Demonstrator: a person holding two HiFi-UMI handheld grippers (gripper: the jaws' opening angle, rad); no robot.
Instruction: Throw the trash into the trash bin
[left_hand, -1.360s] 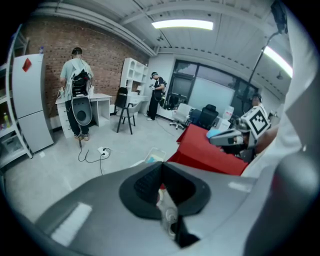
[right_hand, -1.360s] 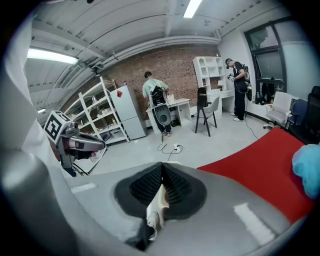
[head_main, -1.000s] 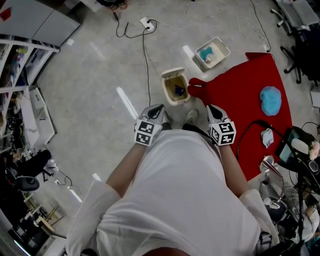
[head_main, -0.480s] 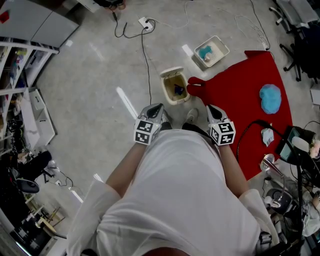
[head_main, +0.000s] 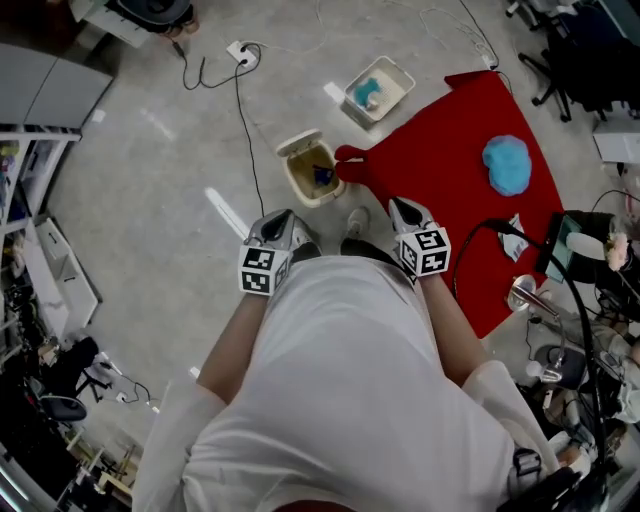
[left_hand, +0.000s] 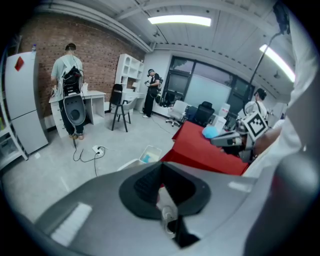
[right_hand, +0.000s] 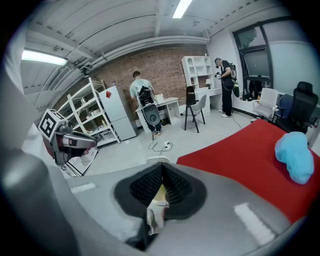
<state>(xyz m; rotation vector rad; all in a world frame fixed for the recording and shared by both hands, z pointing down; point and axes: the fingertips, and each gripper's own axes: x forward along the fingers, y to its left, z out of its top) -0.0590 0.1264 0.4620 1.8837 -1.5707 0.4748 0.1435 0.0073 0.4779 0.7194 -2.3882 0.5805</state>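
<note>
Below, trash bin (head_main: 300, 147) stands on grey floor (head_main: 150, 200).

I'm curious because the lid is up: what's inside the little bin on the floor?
Inside the open trash bin lies a dark blue thing, too small to name. Whatever is under it cannot be seen.

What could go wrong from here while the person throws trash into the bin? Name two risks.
The black cable lies right beside the small beige open-lidded bin; a step could snag it. The red cloth bunches up at that bin, so stepping on it might shift the bin.
</note>
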